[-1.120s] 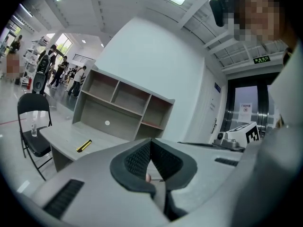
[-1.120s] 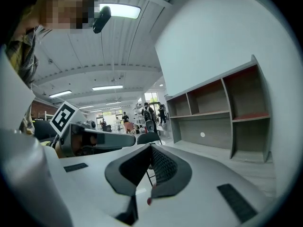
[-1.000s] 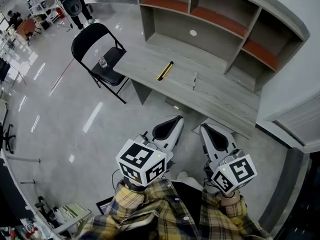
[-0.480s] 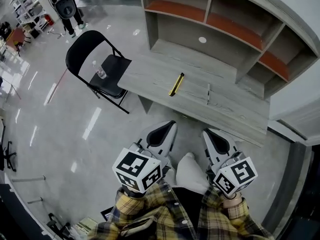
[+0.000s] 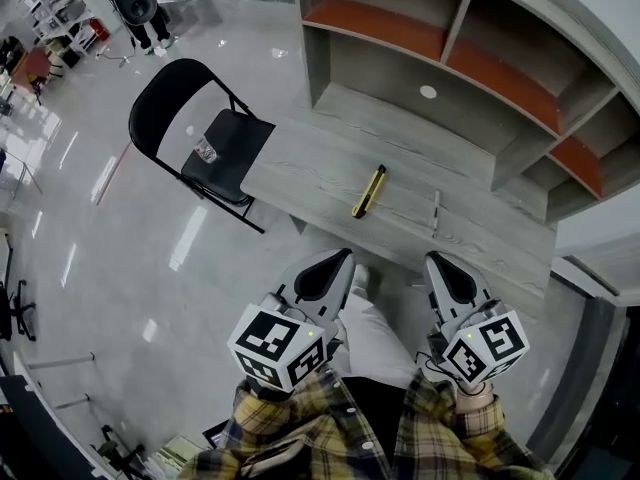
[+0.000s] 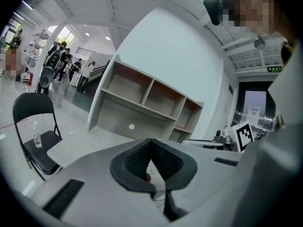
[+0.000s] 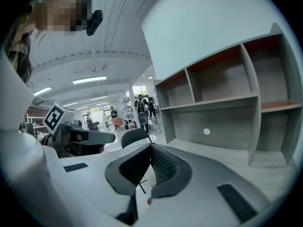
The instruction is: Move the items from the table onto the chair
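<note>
A person in a plaid shirt holds two claws side by side before a grey wooden surface (image 5: 310,163). The left claw (image 5: 338,259) and right claw (image 5: 440,262) are both pressed together, empty. A yellow tool (image 5: 369,191) and a thin pen (image 5: 436,210) lie on the surface at 12 o'clock. A black folding chair (image 5: 176,92) at 10 o'clock carries a small bottle (image 5: 205,150)

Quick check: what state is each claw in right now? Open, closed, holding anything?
Left claw: closed, holding nothing.
Right claw: closed, holding nothing.
</note>
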Motion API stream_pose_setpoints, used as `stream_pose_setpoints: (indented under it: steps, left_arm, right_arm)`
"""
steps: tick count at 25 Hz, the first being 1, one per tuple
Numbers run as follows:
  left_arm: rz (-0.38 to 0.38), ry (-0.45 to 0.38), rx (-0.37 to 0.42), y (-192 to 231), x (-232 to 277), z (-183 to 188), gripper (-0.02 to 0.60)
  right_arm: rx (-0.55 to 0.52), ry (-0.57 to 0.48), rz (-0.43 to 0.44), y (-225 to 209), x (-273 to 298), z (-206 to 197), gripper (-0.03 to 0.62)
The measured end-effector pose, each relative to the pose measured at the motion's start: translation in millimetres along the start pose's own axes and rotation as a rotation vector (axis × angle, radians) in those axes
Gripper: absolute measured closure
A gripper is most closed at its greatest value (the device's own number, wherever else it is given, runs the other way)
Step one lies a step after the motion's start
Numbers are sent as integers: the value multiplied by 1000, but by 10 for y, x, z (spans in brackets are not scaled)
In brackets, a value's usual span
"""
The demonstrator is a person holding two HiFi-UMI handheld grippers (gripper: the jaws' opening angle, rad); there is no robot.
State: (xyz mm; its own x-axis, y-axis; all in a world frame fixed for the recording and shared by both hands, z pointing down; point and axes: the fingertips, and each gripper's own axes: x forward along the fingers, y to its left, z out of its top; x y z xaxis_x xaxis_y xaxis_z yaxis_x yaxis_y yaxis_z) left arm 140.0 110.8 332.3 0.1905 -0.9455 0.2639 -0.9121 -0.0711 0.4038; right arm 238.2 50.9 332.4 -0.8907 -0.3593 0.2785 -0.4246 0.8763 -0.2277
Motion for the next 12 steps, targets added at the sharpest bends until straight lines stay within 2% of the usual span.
stream_pose_setpoints:
  steps: [7, 12]
  left_arm:
    - [-56, 20, 55, 495, 979, 460, 577]
    - [-101, 40, 90, 553, 1590, 760, 577]
  right_arm:
    - [13, -45, -56, -721, 743, 313, 577]
    - [9, -80, -89, -1200, 969, 635, 577]
